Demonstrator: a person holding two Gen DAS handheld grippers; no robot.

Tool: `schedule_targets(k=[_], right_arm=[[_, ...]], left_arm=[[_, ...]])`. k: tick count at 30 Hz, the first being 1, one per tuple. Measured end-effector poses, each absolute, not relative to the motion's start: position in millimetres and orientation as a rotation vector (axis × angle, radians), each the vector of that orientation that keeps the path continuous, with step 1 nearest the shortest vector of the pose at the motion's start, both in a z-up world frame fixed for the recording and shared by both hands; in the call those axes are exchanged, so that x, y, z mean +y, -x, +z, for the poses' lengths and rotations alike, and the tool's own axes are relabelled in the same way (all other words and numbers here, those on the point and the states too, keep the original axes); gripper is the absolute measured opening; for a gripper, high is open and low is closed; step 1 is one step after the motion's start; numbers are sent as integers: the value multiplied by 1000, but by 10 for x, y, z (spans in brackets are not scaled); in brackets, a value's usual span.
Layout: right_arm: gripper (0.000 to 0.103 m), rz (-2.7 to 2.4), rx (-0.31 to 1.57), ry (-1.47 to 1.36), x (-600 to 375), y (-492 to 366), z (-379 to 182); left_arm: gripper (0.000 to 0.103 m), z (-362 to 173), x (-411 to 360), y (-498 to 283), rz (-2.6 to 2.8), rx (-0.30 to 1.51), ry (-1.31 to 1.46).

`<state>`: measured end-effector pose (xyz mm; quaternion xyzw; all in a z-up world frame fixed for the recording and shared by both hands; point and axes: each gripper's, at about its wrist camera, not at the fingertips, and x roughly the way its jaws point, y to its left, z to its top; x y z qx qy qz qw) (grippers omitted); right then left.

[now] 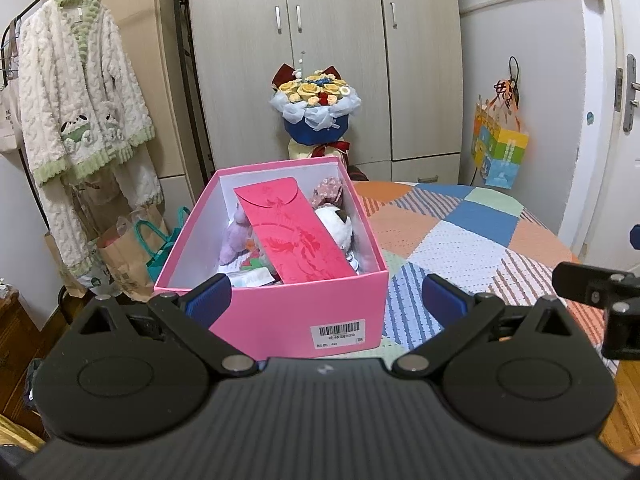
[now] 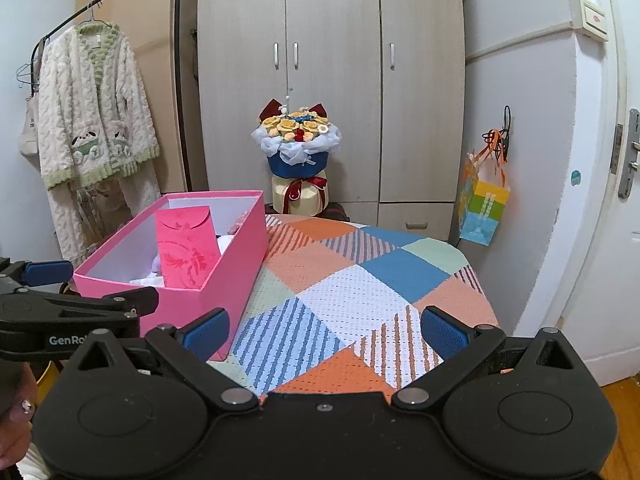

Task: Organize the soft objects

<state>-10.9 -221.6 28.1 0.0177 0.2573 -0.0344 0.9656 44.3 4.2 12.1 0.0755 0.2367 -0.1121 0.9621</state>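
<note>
An open pink box [image 1: 280,308] [image 2: 244,256] sits at the left edge of a round table covered by a patchwork cloth [image 1: 472,236] [image 2: 352,288]. Inside lie a red envelope [image 1: 296,232] [image 2: 186,248], a purple plush [image 1: 236,236], a white and brown plush [image 1: 338,224] and a floral fabric piece [image 1: 326,192]. My left gripper [image 1: 326,298] hangs open just before the box's near wall, holding nothing. Over the bare cloth to the right of the box, my right gripper [image 2: 324,330] is open and holds nothing.
A flower bouquet [image 1: 316,108] [image 2: 298,140] stands behind the table before a wardrobe [image 2: 332,60]. A fluffy robe [image 1: 80,100] hangs on a rack at left, with paper bags [image 1: 128,256] below. A colourful gift bag [image 2: 482,204] hangs on the right wall.
</note>
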Motion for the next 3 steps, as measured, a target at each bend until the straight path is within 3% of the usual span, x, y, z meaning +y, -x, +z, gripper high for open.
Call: schedule_targets(k=[3], right_arm=[[103, -69, 520, -35, -2222, 105, 278]], left_arm=[[103, 129, 47, -434, -228, 479, -150]])
